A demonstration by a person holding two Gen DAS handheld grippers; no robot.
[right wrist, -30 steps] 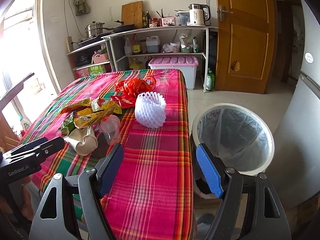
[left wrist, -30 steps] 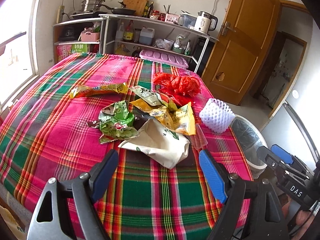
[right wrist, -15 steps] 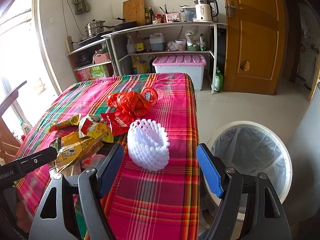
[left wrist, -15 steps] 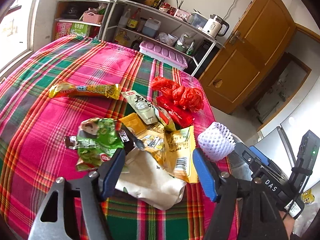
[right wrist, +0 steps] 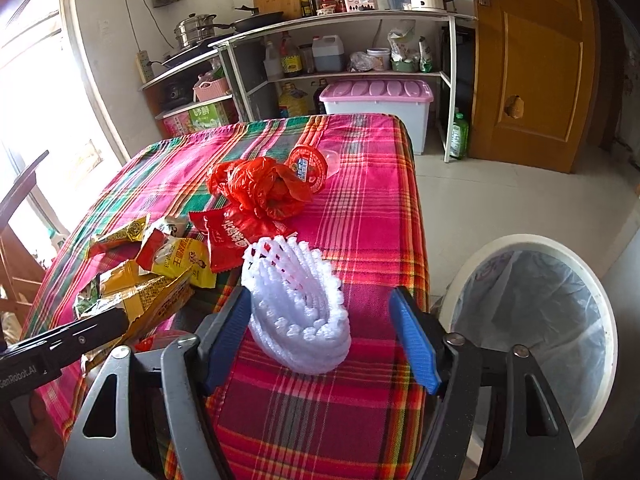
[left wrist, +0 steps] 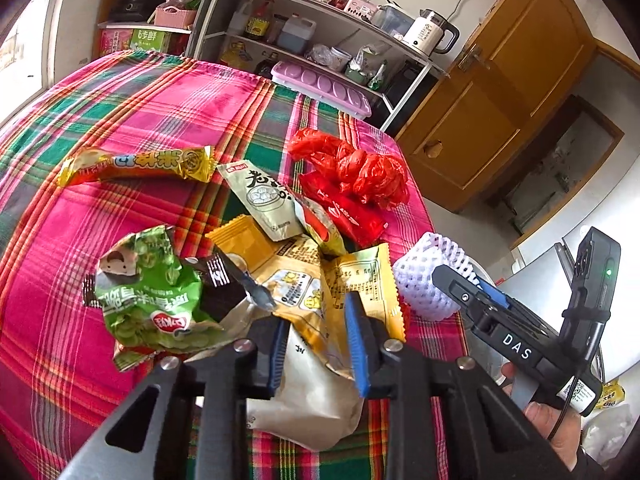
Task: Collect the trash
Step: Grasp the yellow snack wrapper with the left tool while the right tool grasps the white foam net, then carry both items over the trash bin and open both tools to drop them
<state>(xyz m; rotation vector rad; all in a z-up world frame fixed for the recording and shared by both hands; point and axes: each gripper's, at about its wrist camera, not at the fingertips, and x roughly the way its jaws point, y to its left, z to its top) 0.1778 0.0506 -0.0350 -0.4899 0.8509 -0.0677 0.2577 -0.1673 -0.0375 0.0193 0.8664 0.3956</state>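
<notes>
A heap of snack wrappers lies on the plaid tablecloth [left wrist: 120, 112]: a green bag [left wrist: 148, 300], yellow wrappers [left wrist: 296, 276], a cream bag [left wrist: 312, 396], a red plastic bag [left wrist: 352, 164] and a long yellow wrapper [left wrist: 136, 164]. My left gripper [left wrist: 318, 348] is closing, with the cream bag and a yellow wrapper between its blue pads; I see no firm pinch. A white foam net [right wrist: 296, 308] lies near the table's right edge. My right gripper [right wrist: 320, 340] is closing around it. Its left pad is at the net's side, its right pad still apart.
A white bin [right wrist: 536, 240] with a clear liner stands on the floor right of the table. A red-lidded jelly cup [right wrist: 308, 164] sits behind the red bag. Metal shelves [right wrist: 360, 20] of kitchenware, a pink-lidded box [right wrist: 376, 92] and a wooden door [right wrist: 528, 60] are beyond.
Both grippers moved forward and lower over the table. The left jaws narrowed a lot around the wrappers. The right jaws came around the foam net and began narrowing.
</notes>
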